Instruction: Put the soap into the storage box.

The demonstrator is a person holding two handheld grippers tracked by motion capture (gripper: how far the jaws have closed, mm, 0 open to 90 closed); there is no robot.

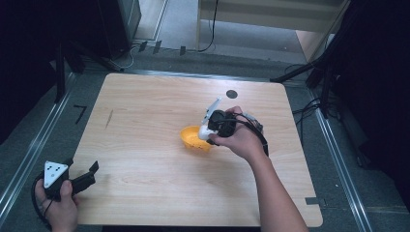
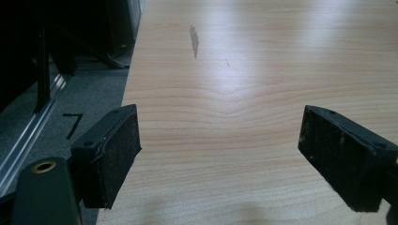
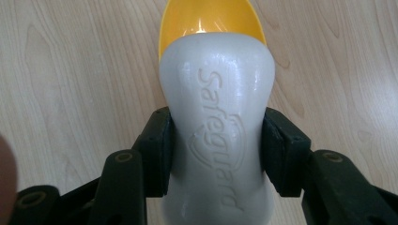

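Observation:
A white bar of soap [image 3: 218, 140] with raised lettering sits between the jaws of my right gripper [image 3: 217, 150], which is shut on its sides. Just beyond the soap's far end lies a yellow bowl [image 3: 209, 18]. From above, the right gripper [image 1: 209, 130] holds the soap [image 1: 205, 131] over the right rim of the yellow bowl [image 1: 192, 140] near the table's middle. My left gripper [image 1: 80, 175] rests at the table's front left edge, jaws wide apart; its view shows the left gripper [image 2: 220, 154] with nothing but bare wood between the pads.
The wooden table [image 1: 145, 121] has a small dark round mark [image 1: 231, 94] near its far edge and a grey smear [image 2: 194, 40] at the left. Dark stands and cables ring the table on the grey floor.

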